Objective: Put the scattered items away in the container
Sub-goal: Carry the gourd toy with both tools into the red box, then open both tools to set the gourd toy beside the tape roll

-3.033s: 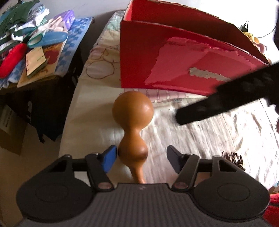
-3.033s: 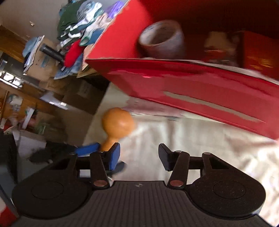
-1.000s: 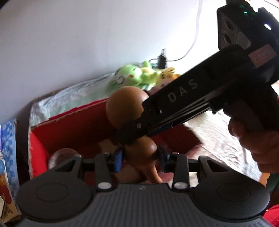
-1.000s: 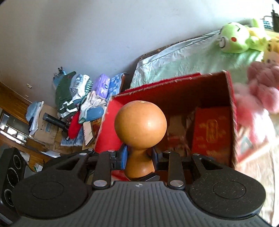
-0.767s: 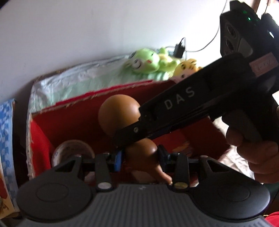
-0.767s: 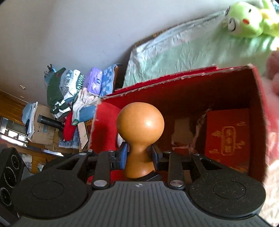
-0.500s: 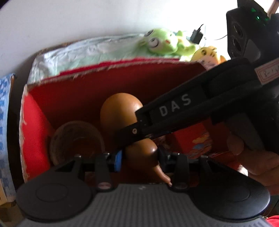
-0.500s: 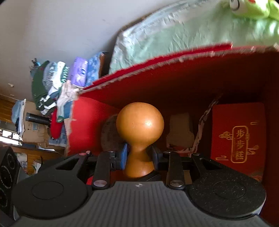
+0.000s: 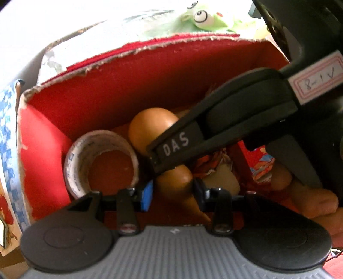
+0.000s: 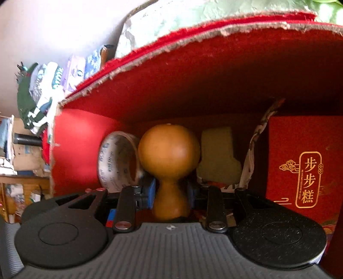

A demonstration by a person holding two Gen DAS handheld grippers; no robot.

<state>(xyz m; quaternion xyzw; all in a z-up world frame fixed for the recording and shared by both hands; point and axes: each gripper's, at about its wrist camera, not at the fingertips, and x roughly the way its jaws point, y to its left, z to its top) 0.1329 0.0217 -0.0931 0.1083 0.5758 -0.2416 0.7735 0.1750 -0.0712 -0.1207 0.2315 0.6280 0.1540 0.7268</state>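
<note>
Both claws are down inside the red box, and both have the brown gourd between their pads. The right claw grips the gourd's thin neck, with a blue pad pressed on each side. The left claw has the small lower bulb between its pads; the right pad touches it, but there is a thin gap at the blue one, so I cannot tell if it squeezes. The right claw's long black body crosses in front of the gourd in the left view, and a hand shows low at the right (only some fingers).

The gourd's big round end points toward the back wall of the box. Just beside it on the left sits a roll of tape, lying tipped so you can see through its hole. On the other side is a pale tan block, then a strip of patterned cloth, then a red packet with gold writing leaning at the right.

Past the torn rim, a pale green sheet lies on the bed, and a green soft toy sits there. Off to the left is a pile of clothes.
</note>
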